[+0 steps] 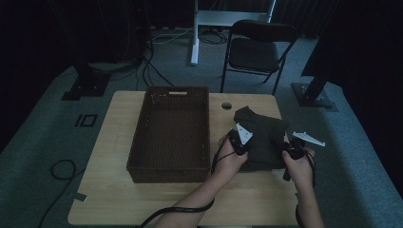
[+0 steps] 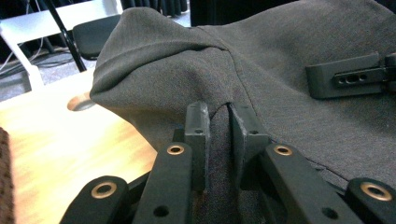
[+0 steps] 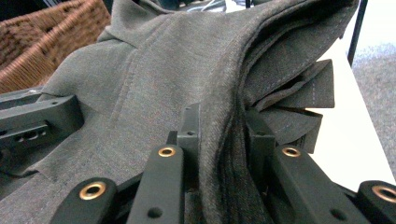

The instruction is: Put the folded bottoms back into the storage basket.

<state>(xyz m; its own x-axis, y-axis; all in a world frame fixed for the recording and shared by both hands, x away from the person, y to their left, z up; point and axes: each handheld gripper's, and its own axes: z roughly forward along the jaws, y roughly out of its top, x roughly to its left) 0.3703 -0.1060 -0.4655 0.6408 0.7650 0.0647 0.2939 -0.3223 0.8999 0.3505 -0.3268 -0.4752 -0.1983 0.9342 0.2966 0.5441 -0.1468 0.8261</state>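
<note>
A folded dark grey garment (image 1: pixel 263 135) lies at the right of the wooden table (image 1: pixel 114 190), its near edge lifted. My left gripper (image 1: pixel 242 145) holds its near left edge. In the left gripper view the jaws pinch a fold of the grey garment (image 2: pixel 196 70), left gripper (image 2: pixel 218 123) shut on it. My right gripper (image 1: pixel 291 151) grips the near right edge. In the right gripper view several folded layers of the grey garment (image 3: pixel 187 60) run between the pads, right gripper (image 3: pixel 223 135) shut on them. The other hand's gripper jaw (image 2: pixel 345 77) shows across the cloth.
A dark brown wicker basket (image 1: pixel 138 147) stands open at the table's middle left, its woven wall (image 3: pixel 42 32) visible beyond the cloth. A round hole (image 1: pixel 226 105) sits in the tabletop behind the garment. A black folding chair (image 1: pixel 254 52) stands on the floor beyond the table.
</note>
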